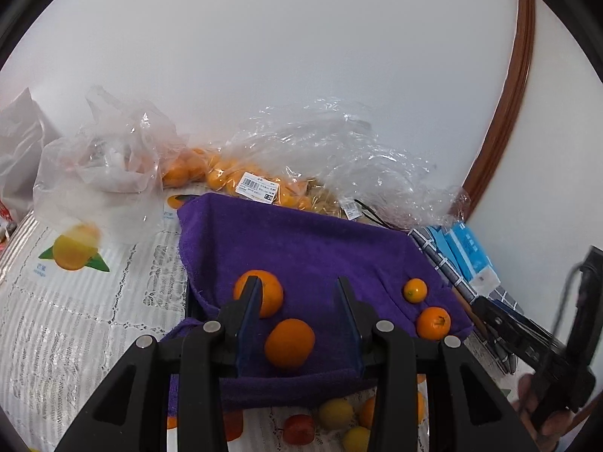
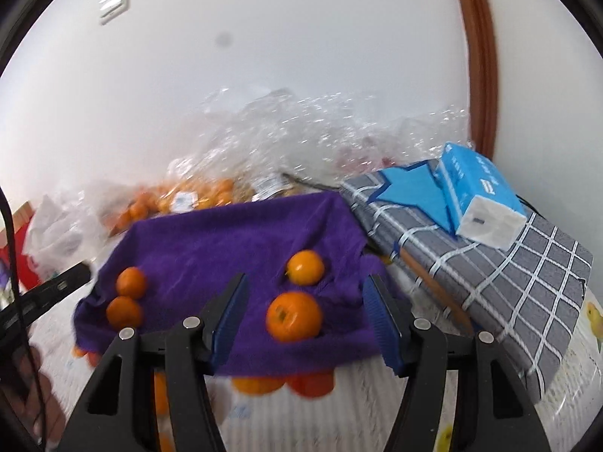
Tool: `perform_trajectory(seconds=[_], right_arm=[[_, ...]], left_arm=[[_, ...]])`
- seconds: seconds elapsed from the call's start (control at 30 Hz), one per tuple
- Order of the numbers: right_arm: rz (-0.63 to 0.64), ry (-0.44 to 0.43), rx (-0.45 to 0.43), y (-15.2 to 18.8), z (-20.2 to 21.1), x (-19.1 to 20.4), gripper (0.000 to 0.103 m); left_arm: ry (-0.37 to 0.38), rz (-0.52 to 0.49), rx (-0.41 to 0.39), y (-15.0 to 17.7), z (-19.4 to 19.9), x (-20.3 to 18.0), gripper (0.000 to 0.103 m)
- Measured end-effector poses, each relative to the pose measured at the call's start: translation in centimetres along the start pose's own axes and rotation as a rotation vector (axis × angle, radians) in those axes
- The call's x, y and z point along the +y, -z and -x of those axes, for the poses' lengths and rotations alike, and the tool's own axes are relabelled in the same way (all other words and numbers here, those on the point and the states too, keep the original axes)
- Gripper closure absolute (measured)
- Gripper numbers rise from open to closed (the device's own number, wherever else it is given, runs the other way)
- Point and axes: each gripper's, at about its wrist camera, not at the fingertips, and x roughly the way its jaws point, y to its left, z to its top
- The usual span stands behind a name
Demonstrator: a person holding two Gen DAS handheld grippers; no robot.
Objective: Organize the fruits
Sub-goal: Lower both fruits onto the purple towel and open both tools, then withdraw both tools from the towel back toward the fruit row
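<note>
Four oranges [image 2: 294, 316] on purple towel [image 2: 211, 241], right gripper [image 2: 307, 288] fingers apart above, tissue pack [image 2: 478, 196] right.

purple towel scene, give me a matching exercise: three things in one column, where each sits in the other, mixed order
Things:
1. blue tissue pack
2. four loose orange fruits
3. white price label

Places:
A. on the purple towel
B. on the clear plastic bag of oranges
C. on the grey checked cloth

Pairs: 1-C, 2-A, 3-B
</note>
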Motion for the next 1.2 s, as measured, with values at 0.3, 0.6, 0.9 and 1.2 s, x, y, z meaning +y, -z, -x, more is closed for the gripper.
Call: perform_trajectory(seconds=[0.3,0.6,0.9,1.2], right_arm=[[0.064,-0.026,0.092,3.2,3.7,2.8,0.041],[0.088,-0.002,0.138,6.4,7.0,4.8,0.043],[0.124,-0.049,0.185,8.0,4.9,6.8,0.067],[0.133,-0.113,0.214,7.2,2.2,7.6,0.071]], left_arm=[[0.023,0.006,-0.017,-0.2,1.0,0.1,0.066],[-0.013,0.068,-0.041,-1.5,4.8,0.8,0.065],[-0.097,0.063,0.057,2.8,7.5,4.2,0.064],[-0.156,0.070,0.077,4.7,6.1,5.9,0.061]])
